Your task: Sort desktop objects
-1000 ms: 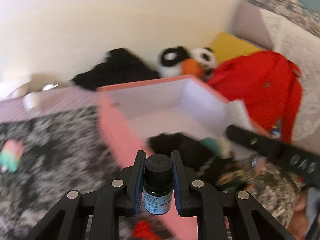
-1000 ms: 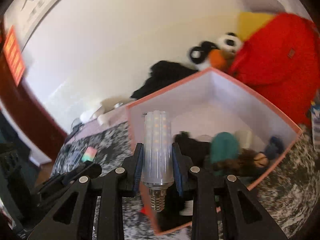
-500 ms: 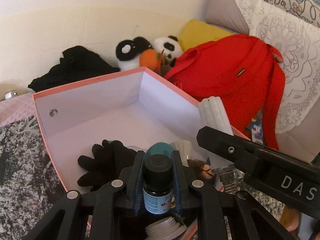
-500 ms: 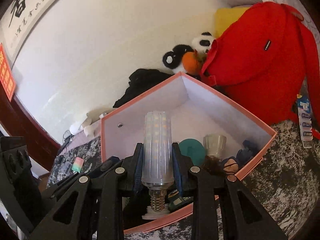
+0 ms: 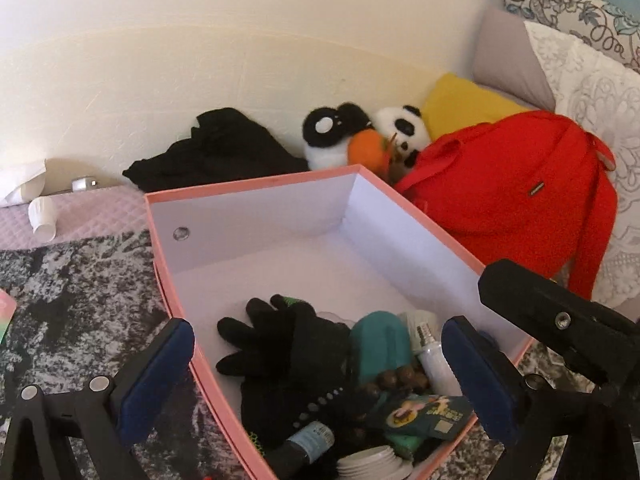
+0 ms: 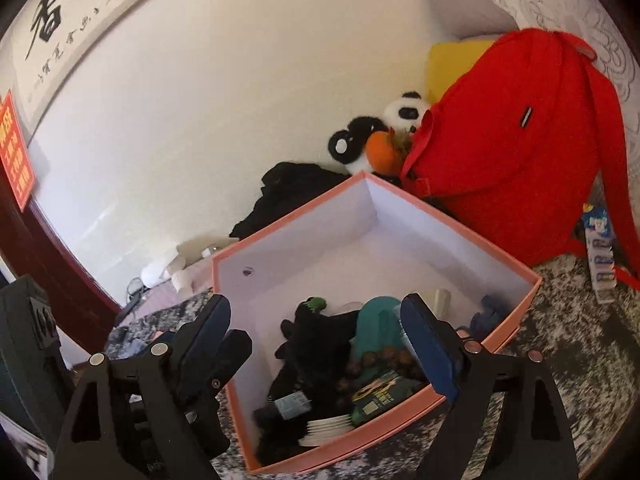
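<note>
Both grippers hung over the near end of the open pink cardboard box with white inner walls (image 5: 256, 196), and both had their jaws opening, with nothing pinched between the blue pads. The left gripper (image 5: 320, 376) stood spread wide across the box's near corner — one pad outside the pink wall over the mottled grey-and-black cloth (image 5: 80, 304), the other over the box's right side. The right gripper (image 6: 320, 344) was likewise spread, its pads apart above the heap inside the box.

That heap filled the near part of the box. A black knitted glove (image 5: 272, 336) lay with its fingers toward the far wall. Beside it was a rounded teal object (image 5: 380, 340), and touching that a white bulb with a metal screw base (image 5: 432, 356) lying on its side. A small dark glass bottle with a pale blue label (image 5: 308, 446) lay tilted among the dark things at the near edge, next to a white ridged plastic lid (image 5: 372, 468). A string of brown wooden beads (image 5: 400, 380) and a dark green printed packet (image 5: 428, 412) lay close by. The far half of the box floor was bare.

Behind the box, against the cream wall, sat a red fabric backpack (image 5: 508, 200), a black-and-white panda plush with an orange ball (image 5: 368, 136), a yellow cushion (image 5: 460, 100) and a crumpled black garment (image 5: 216, 148). In the right wrist view a strip of packaged batteries (image 6: 600, 256) lay on the cloth beside the backpack.
</note>
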`<act>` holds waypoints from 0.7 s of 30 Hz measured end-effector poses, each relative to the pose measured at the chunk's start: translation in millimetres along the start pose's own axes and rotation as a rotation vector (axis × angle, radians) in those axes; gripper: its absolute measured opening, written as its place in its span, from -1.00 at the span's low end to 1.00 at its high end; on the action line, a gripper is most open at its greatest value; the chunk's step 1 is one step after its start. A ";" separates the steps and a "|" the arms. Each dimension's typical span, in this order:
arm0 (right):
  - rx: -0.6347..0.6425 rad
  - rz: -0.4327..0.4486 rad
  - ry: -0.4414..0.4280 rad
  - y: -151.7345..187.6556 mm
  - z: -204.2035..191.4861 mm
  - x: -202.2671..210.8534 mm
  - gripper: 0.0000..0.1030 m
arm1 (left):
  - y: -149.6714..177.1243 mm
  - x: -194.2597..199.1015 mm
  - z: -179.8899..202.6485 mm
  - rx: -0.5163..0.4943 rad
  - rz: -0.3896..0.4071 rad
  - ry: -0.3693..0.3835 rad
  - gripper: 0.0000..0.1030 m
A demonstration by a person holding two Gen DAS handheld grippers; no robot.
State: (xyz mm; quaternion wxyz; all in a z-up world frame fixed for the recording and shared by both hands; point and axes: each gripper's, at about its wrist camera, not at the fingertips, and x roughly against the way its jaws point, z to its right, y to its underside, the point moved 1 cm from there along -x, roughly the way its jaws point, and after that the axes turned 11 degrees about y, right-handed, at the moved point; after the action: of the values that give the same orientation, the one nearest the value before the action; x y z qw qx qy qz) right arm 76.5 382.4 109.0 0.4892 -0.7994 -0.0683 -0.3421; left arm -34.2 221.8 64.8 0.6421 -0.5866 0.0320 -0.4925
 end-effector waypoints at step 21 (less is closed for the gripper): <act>0.145 0.062 -0.094 31.4 -104.3 38.6 0.76 | 13.6 124.1 -52.4 0.053 0.141 -0.318 0.98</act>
State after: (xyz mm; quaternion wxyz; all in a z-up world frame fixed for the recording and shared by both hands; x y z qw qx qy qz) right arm 69.6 271.1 139.5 0.5523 -0.7788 -0.0912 -0.2831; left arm 5.1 98.4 104.5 0.6872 -0.6364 -0.0421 -0.3479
